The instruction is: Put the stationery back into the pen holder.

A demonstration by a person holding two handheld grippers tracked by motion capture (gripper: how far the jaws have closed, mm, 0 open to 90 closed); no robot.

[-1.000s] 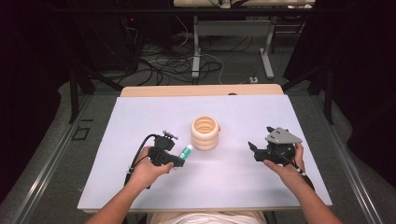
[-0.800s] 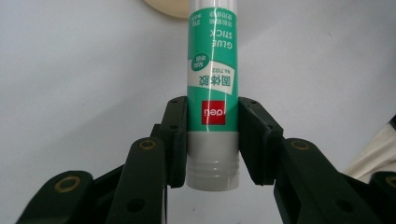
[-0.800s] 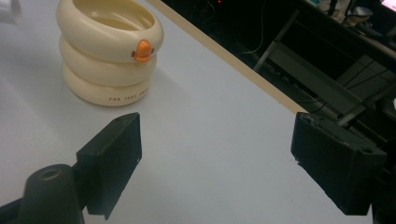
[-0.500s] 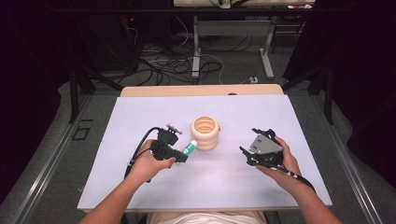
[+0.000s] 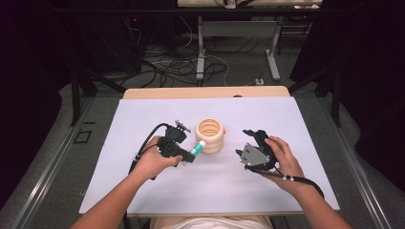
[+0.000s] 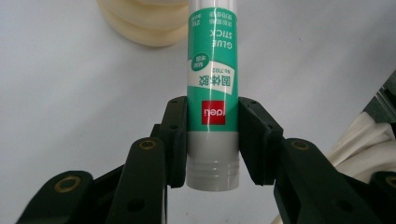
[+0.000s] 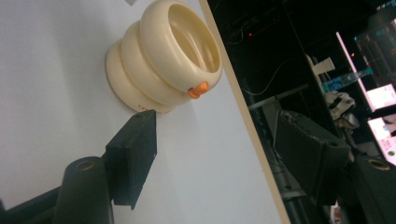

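A cream ribbed cup (image 5: 210,135) stands mid-table, its mouth open upward and a small orange nub (image 7: 199,89) on its rim. My left gripper (image 5: 187,154) is shut on a green and white glue stick (image 5: 198,148), held near its grey bottom end (image 6: 212,158); the stick's far end points at the cup's (image 6: 144,23) side. My right gripper (image 5: 244,142) is to the right of the cup, tilted on its side. Its jaws (image 7: 217,123) have just been closing, still stand apart with nothing between them, and point at the cup (image 7: 163,56).
A white mat (image 5: 143,191) covers the table, with a wooden edge (image 5: 205,92) at the back. Cables (image 5: 153,71) and table legs (image 5: 199,47) lie on the floor beyond. A white cable (image 6: 364,144) trails beside the left gripper.
My right gripper has moved left toward the cup and tipped onto its side, its jaws narrower. My left gripper has risen a little with the glue stick, closer to the cup.
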